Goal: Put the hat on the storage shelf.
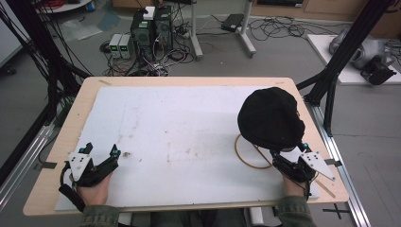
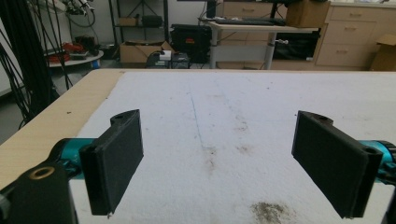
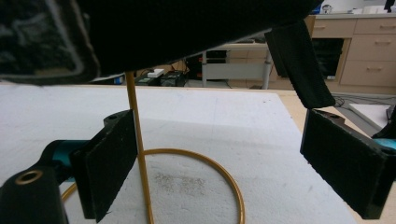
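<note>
We count one black hat [image 1: 270, 117], one gold wire stand [image 1: 246, 156] and two hand-held grippers on the table [image 1: 56, 142]. The hat is soft, dark knit fabric, dome-shaped, and sits on top of the stand at the right side of the table, toward the near edge. The stand is thin metal: a round ring base lying flat on the white foam sheet [image 1: 179, 127] and a slim upright rod [image 3: 135, 140] rising from it into the hat. The foam is matte, with brown stains.

Our right gripper [image 1: 279, 158] sits just below the hat's near edge, with its jaws spread wide and nothing between the pads; in the right gripper view the rod stands just beside the left pad [image 3: 109, 163], and we cannot tell whether they touch. A black strap [image 3: 294, 65] hangs from the hat above the right pad.

Our left gripper [image 1: 111, 158] rests at the near left of the table, jaws wide apart over bare foam, wrist low.
</note>
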Action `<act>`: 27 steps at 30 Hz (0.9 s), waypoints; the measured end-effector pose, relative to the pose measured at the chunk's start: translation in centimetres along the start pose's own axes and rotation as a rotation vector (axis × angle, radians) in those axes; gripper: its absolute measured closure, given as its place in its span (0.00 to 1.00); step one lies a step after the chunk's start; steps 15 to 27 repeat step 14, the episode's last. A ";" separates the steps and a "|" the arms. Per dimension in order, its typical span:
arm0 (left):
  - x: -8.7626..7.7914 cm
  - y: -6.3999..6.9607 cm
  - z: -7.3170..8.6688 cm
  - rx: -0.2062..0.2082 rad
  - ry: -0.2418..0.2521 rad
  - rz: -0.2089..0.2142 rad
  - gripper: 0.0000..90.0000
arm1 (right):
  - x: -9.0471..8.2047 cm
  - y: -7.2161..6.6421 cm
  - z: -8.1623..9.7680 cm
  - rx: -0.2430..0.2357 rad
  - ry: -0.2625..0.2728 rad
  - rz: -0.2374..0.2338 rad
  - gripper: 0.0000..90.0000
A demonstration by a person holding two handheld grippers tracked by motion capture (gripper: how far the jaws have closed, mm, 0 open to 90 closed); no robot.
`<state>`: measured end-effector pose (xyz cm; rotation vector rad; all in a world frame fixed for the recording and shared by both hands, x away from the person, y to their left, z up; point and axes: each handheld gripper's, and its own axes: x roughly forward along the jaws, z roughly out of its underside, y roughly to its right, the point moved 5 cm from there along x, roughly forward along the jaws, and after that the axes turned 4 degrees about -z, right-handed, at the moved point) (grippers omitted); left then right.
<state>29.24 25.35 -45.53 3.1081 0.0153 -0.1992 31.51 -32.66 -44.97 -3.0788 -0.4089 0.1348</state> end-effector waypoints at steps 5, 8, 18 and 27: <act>0.0 -0.1 0.1 0.007 -0.007 0.005 0.19 | 0.2 -0.2 0.0 0.000 -0.001 -0.007 0.12; 0.0 0.0 0.1 0.019 -0.009 0.015 0.19 | 0.2 -0.2 0.0 -0.005 0.001 -0.009 0.12; 0.0 0.4 0.1 0.069 -0.025 0.038 0.19 | 0.2 -0.3 0.0 -0.004 -0.002 -0.012 0.12; 0.0 0.4 0.1 0.069 -0.025 0.038 0.19 | 0.2 -0.3 0.0 -0.004 -0.002 -0.012 0.12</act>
